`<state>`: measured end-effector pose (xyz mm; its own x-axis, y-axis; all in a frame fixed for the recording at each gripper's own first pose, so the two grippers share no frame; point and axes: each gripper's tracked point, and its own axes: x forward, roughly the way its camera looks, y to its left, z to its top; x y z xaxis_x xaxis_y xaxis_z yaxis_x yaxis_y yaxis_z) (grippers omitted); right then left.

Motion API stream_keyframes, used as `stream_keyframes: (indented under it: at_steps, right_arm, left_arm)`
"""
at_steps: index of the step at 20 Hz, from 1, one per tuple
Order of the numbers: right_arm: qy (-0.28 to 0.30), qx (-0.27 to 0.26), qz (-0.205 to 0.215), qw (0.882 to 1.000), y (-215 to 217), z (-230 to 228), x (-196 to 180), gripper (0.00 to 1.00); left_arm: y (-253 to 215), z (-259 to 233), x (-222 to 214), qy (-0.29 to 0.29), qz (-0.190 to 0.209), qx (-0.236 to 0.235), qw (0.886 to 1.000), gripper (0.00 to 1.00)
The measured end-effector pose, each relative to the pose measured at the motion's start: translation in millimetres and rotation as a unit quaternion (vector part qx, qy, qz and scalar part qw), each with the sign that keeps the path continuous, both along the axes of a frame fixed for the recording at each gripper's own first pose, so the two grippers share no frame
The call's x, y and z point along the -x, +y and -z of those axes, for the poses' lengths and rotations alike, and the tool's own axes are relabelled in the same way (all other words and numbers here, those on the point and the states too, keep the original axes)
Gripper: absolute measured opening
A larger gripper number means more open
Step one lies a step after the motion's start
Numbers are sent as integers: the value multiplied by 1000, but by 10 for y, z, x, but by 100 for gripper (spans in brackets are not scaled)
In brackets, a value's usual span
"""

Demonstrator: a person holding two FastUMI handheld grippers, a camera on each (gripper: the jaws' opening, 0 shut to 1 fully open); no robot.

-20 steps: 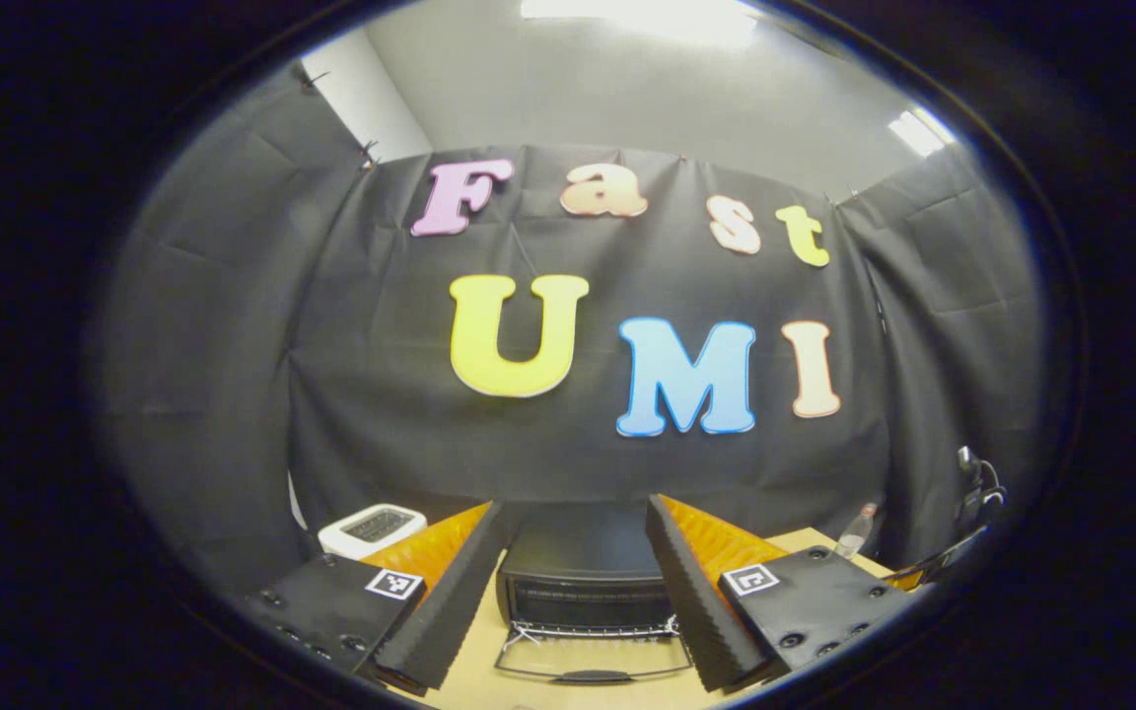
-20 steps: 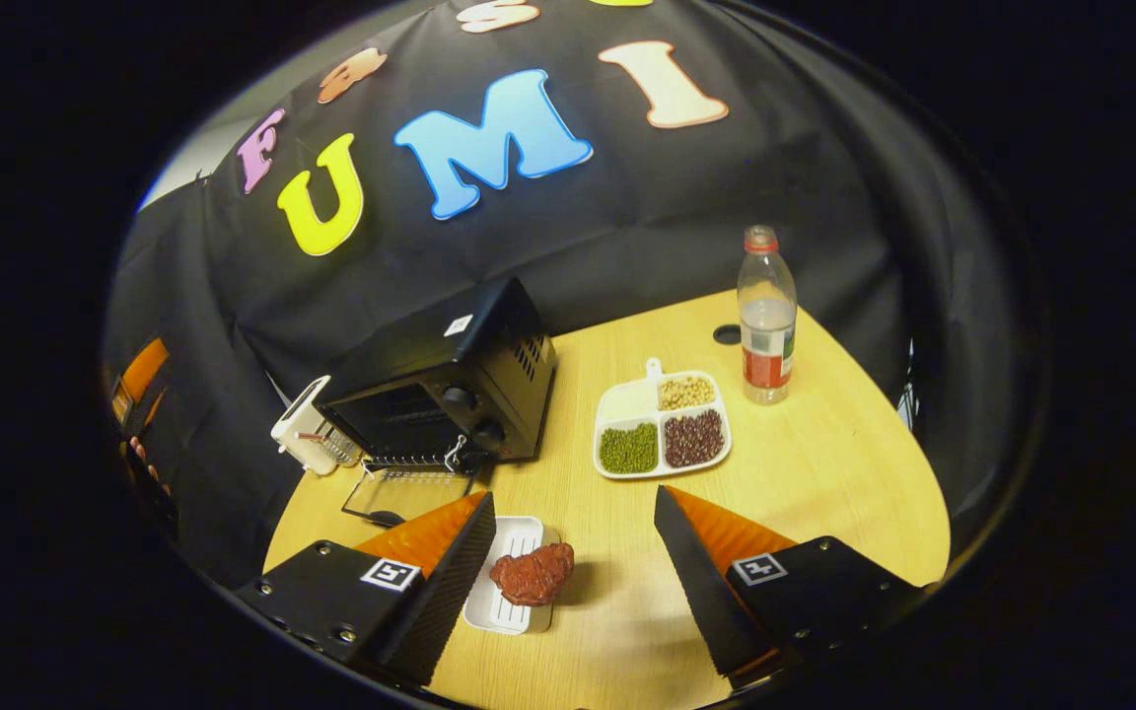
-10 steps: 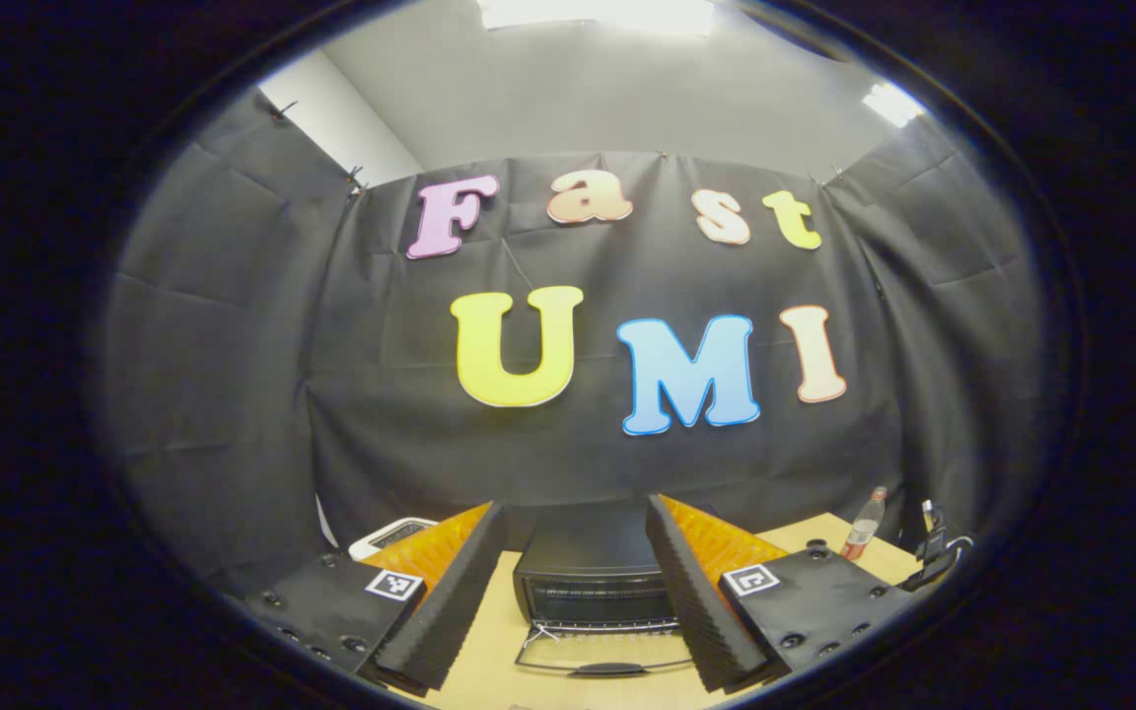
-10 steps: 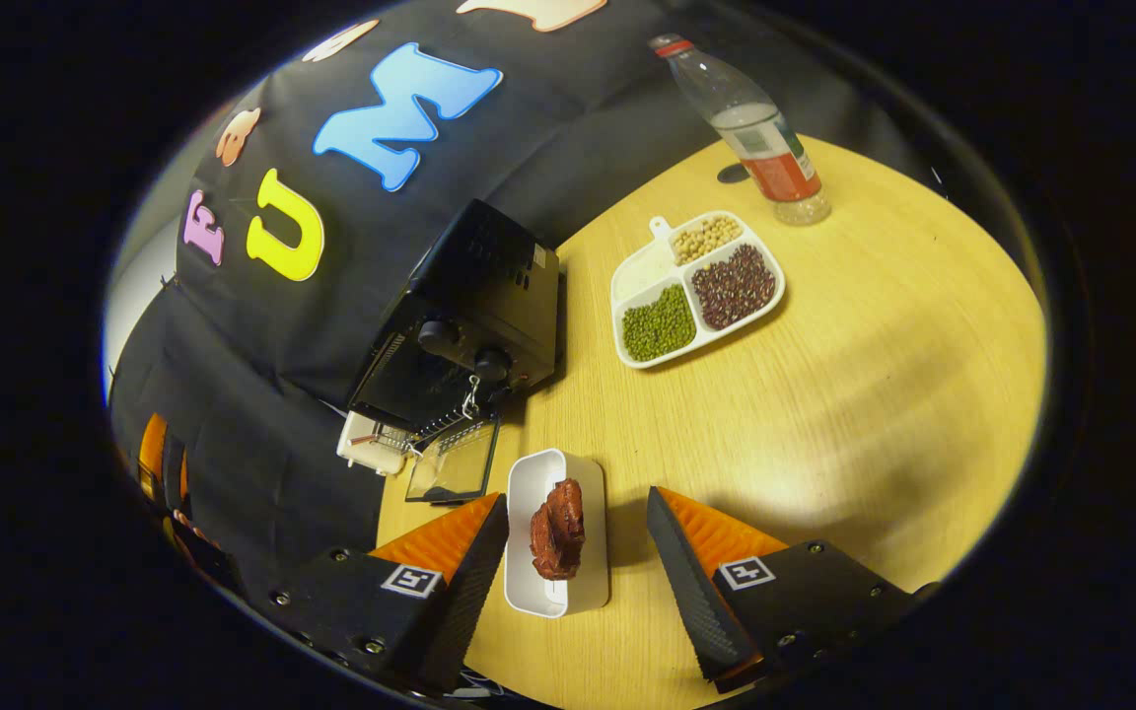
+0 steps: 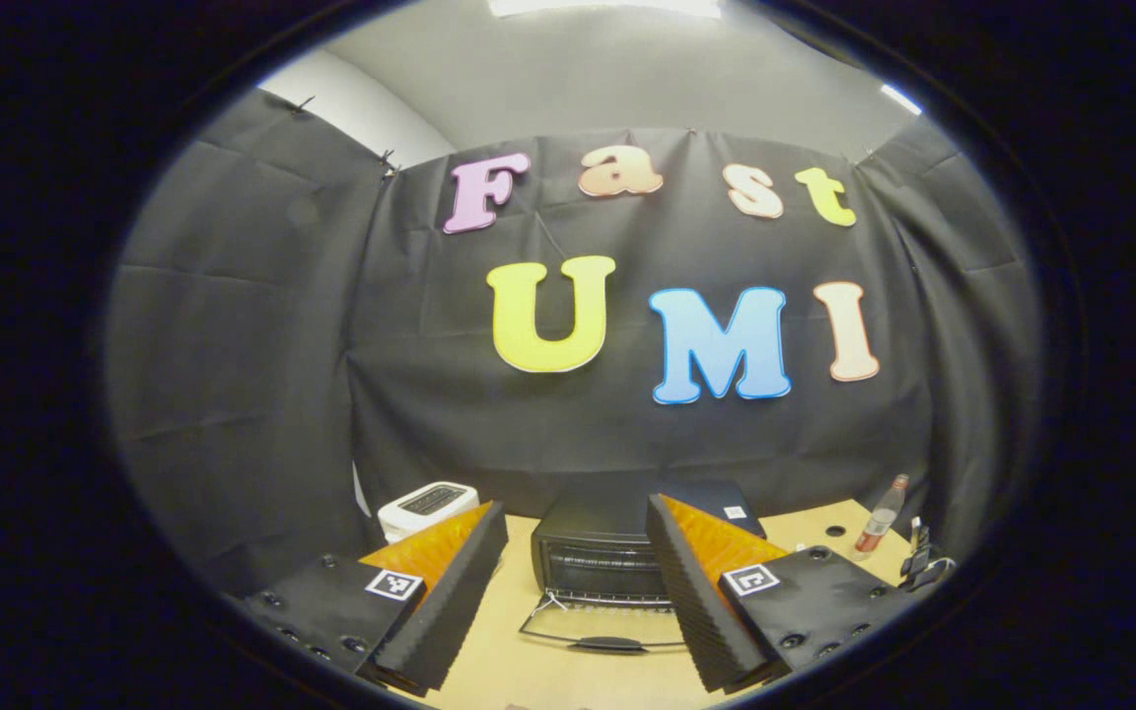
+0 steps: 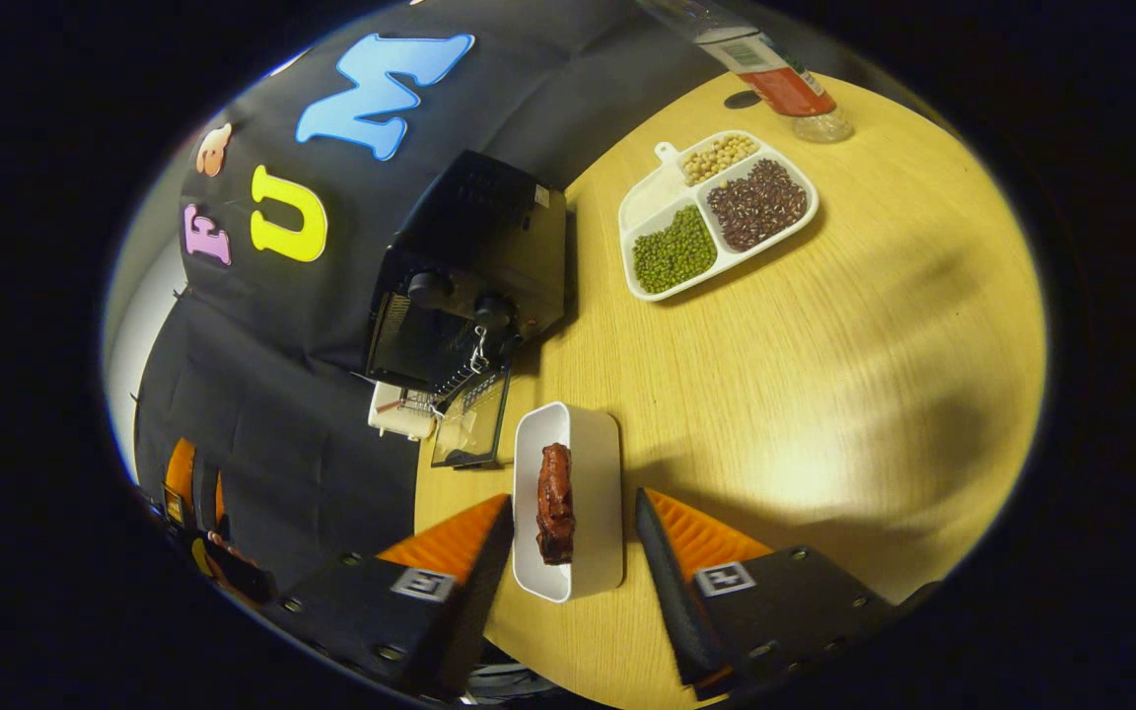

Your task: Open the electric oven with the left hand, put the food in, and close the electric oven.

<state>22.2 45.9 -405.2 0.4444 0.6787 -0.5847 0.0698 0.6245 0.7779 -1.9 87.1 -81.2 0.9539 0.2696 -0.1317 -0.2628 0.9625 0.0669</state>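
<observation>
A reddish-brown, glossy chunk of meat (image 6: pixel 555 503) lies in a white oblong tray (image 6: pixel 596 463) between the right gripper (image 6: pixel 570 537)'s spread fingers. Left gripper (image 5: pixel 576 552) fingers spread, framing the black oven (image 5: pixel 596 552), door down.

Black cloth (image 5: pixel 233 325) hangs in creased panels as the booth's wall, pinned along its top edge and wrapping around 3 sides. Above it a pale grey ceiling (image 5: pixel 627 79) carries bright strip lights (image 5: pixel 607 8), with a white room wall (image 5: pixel 371 118) showing past the cloth's upper left corner. The bench (image 6: pixel 824 325) is light wood with a fine grain and a rounded edge, lit in a bright patch and crossed by soft shadows.
</observation>
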Motion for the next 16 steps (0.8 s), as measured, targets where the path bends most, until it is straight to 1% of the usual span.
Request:
stream_keyframes:
  at_steps: [1,2,3,4,5,6,7,11,14,16]
  right_arm:
    - [-2,-18,-5,1000,49,18,-3,40]
    - [-2,-30,-8,1000,145,32,-26,41]
    - [-3,-31,6,999,438,271,-156,41]
    - [-3,-32,5,999,237,160,-126,12]
    - [-8,-34,4,999,252,128,-137,12]
    - [-12,-29,6,999,225,102,-179,12]
    - [-14,-29,7,999,236,47,-138,4]
    - [-28,-30,33,999,193,-207,-131,4]
    - [-43,-51,59,996,251,-492,-149,4]
    - [-56,-70,73,993,363,-697,-183,4]
  left_arm:
    - [-24,-29,16,-5,-1,0,1000,98]
    - [-48,-33,22,-5,1,0,1000,98]
    - [-74,8,27,-1,5,1,1000,97]
    - [-86,37,11,3,10,0,1000,96]
    - [-70,54,-25,4,12,0,1000,95]
    - [-56,70,-60,5,14,5,1000,96]
    - [-68,84,-87,5,19,14,1000,98]
    - [28,13,-201,-9,36,32,999,98]
    - [158,-23,-232,-15,49,37,998,98]
    - [270,-42,-231,-15,57,40,997,98]
